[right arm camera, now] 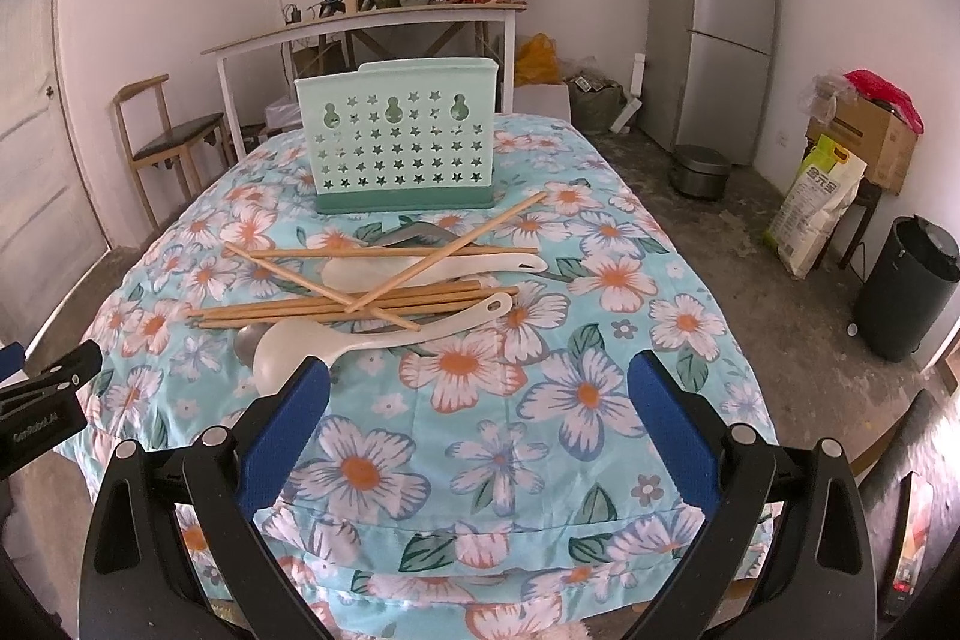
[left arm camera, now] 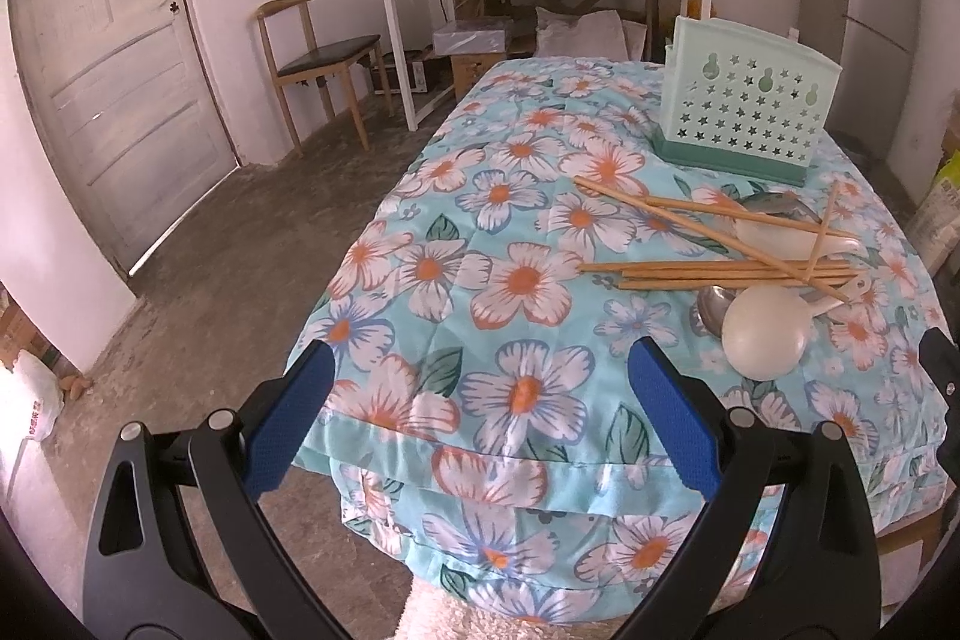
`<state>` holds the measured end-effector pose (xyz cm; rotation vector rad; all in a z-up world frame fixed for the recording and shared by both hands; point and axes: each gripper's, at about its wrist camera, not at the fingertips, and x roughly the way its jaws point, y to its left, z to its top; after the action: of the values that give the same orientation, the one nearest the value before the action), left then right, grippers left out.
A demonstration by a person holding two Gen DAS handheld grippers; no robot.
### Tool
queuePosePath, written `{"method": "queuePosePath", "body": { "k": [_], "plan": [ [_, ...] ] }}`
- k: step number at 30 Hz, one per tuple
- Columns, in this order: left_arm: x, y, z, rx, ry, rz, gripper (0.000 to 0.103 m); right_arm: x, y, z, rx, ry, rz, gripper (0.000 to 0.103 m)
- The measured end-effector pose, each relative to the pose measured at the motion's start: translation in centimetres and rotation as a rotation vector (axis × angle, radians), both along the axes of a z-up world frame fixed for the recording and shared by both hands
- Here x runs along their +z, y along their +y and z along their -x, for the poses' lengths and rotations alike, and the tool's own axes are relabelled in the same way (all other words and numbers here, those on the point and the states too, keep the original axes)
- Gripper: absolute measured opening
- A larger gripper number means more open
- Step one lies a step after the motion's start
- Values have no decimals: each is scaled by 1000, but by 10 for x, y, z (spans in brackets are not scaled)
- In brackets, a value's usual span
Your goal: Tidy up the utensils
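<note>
A mint-green perforated utensil holder stands upright at the far end of the floral-cloth table; it also shows in the left wrist view. In front of it lies a loose pile: several wooden chopsticks, two white rice paddles, a metal spoon and a grey utensil. The pile shows in the left wrist view with the chopsticks and a white paddle. My left gripper and right gripper are both open and empty, above the table's near edge.
A white desk loaded with clutter stands behind the table, with a wooden chair to its left. A grey fridge, a rice cooker, boxes, a sack and a black bin stand at the right. A door is at the left.
</note>
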<state>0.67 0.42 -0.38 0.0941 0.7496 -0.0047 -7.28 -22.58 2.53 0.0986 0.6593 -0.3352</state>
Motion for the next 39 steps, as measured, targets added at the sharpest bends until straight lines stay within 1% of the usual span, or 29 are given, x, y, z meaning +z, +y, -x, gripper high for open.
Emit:
{"method": "queuePosePath", "body": {
  "k": [15,25,29,33,39],
  "plan": [
    [-13,-5,-16,34,49,-46,95,-24,4,-21,78,103,-48,97],
    [-32,-14,-38,26,100,-58,95,-43,-7,-37,79,165,-93,97],
    [-35,-16,-46,-4,96,-12,95,-52,-21,-47,52,198,-119,97],
    [-34,-22,-54,-40,65,27,95,-60,-36,-55,29,208,-159,97],
    [-30,-37,-64,-87,19,68,95,-70,-38,-64,63,225,-154,97]
  ]
}}
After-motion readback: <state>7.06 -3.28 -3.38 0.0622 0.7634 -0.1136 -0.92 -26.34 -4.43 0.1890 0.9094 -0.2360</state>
